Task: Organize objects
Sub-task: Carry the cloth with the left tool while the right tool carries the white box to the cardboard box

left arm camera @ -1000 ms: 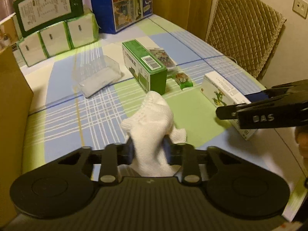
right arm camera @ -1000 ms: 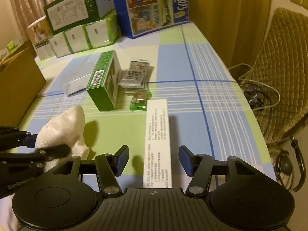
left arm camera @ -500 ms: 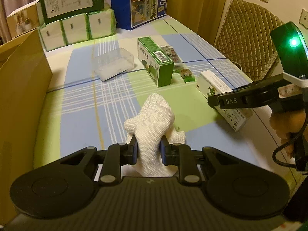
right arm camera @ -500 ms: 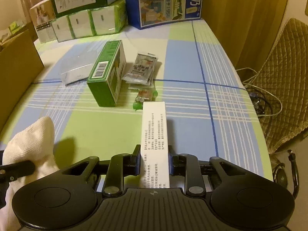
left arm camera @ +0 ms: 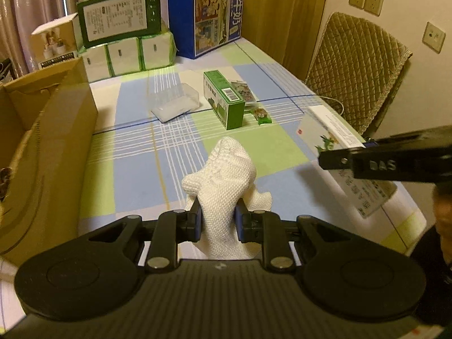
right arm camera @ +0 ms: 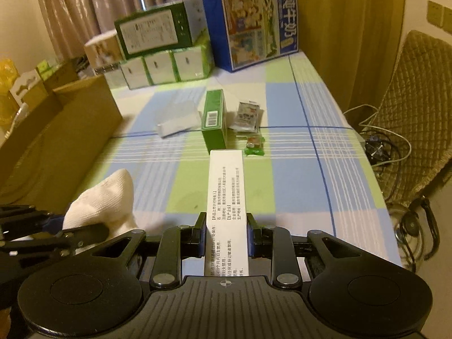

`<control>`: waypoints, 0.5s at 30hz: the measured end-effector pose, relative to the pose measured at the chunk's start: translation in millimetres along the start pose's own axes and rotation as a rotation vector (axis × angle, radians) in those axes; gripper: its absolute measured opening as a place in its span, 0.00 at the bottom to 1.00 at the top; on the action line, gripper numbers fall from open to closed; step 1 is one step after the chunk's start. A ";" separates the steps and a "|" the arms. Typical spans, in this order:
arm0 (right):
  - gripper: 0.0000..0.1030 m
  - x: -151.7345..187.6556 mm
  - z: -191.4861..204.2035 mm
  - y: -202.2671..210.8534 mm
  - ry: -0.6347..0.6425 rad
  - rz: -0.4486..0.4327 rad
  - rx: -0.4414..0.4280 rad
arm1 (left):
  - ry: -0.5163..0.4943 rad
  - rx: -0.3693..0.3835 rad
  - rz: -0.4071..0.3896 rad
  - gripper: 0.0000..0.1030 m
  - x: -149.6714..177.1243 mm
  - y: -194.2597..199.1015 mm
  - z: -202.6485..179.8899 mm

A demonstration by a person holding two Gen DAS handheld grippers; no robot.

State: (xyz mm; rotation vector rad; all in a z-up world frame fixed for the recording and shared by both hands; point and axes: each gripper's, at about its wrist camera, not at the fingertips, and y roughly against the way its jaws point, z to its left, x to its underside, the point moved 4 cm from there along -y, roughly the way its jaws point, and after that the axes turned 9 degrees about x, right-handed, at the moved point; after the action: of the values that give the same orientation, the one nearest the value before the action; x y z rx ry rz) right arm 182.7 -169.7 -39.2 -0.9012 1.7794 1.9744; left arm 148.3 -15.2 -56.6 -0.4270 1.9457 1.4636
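At far left the open cardboard box [left arm camera: 42,130] lies beside our left gripper [left arm camera: 217,220], clamped on the white sock [left arm camera: 223,180], so that hand is nearer. Our right gripper [right arm camera: 225,233] grips the white carton [right arm camera: 226,197], long axis pointing forward.

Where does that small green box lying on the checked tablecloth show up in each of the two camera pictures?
Left wrist view: green box, upper centre, beyond the white cloth.
Right wrist view: green box, centre, beyond the white carton.
Shared landmark: blue milk carton box.
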 end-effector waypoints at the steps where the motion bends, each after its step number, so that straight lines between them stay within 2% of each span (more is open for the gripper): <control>1: 0.22 2.8 1.2 8.5 -0.004 -0.005 0.001 | -0.002 0.000 -0.005 0.18 0.8 5.8 -1.2; 8: 0.22 21.2 19.4 58.3 0.004 -0.032 -0.039 | -0.018 -0.003 -0.061 0.18 4.8 54.1 -9.3; 15: 0.22 29.7 41.8 89.6 0.014 -0.062 -0.080 | -0.023 -0.033 -0.086 0.18 13.9 98.8 -2.4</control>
State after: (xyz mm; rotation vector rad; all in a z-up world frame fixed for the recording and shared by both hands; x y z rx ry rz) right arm 94.7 -148.5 10.5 -0.9856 1.6700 2.0171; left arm 77.1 16.0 6.0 -0.5003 1.8640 1.4412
